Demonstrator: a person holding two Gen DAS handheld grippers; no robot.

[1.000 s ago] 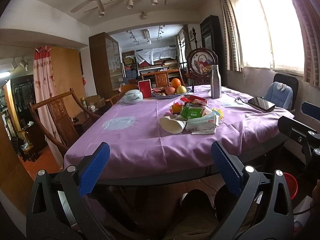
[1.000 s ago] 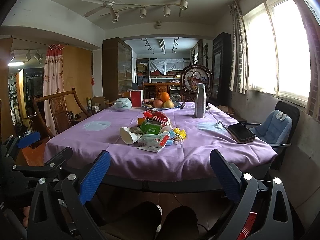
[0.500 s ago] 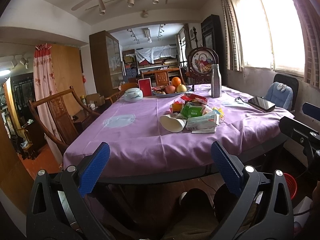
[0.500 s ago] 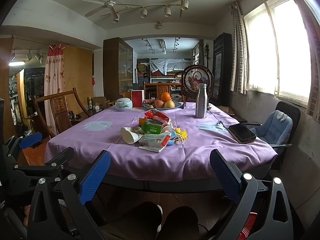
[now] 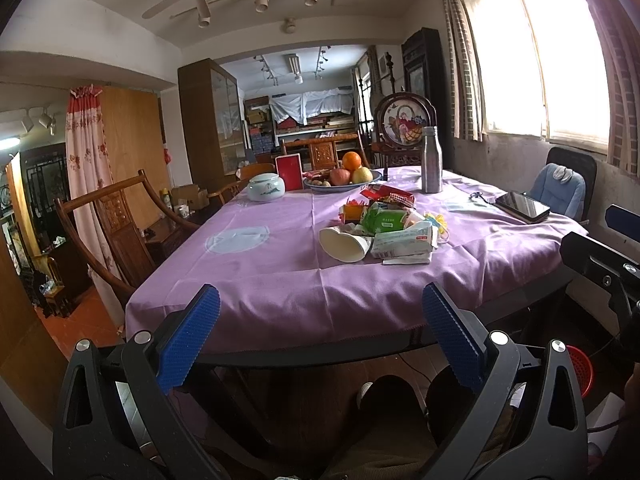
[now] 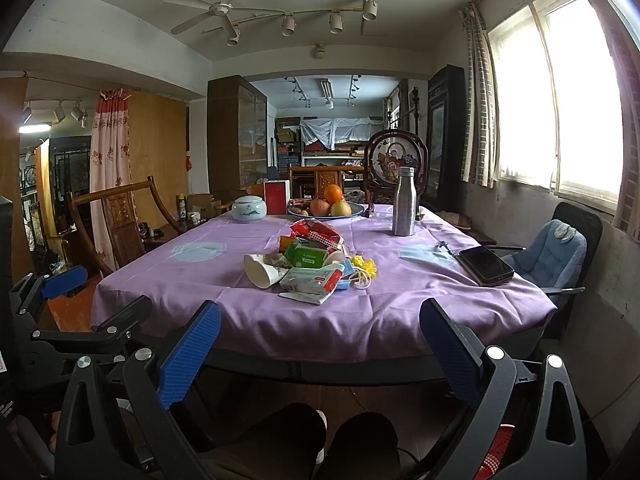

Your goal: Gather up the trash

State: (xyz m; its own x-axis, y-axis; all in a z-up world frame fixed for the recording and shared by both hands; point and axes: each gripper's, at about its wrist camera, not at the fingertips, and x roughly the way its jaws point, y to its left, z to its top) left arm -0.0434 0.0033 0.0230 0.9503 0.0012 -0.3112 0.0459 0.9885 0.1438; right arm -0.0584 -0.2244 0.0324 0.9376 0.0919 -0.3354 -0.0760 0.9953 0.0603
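red basket (image 5: 579,365) half hidden behind left gripper frame; wrapper print unreadable

near cloth (image 5: 280,280) bare; bottle (image 6: 403,202), phone (image 6: 485,265) flank trash pile (image 6: 312,260).

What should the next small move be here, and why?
Probably bring one open claw, say the right claw, forward over the near table edge toward the trash pile. Both the right and the left claw are open, empty and short of the purple tablecloth, while the tipped paper cup and wrappers sit untouched mid-table.
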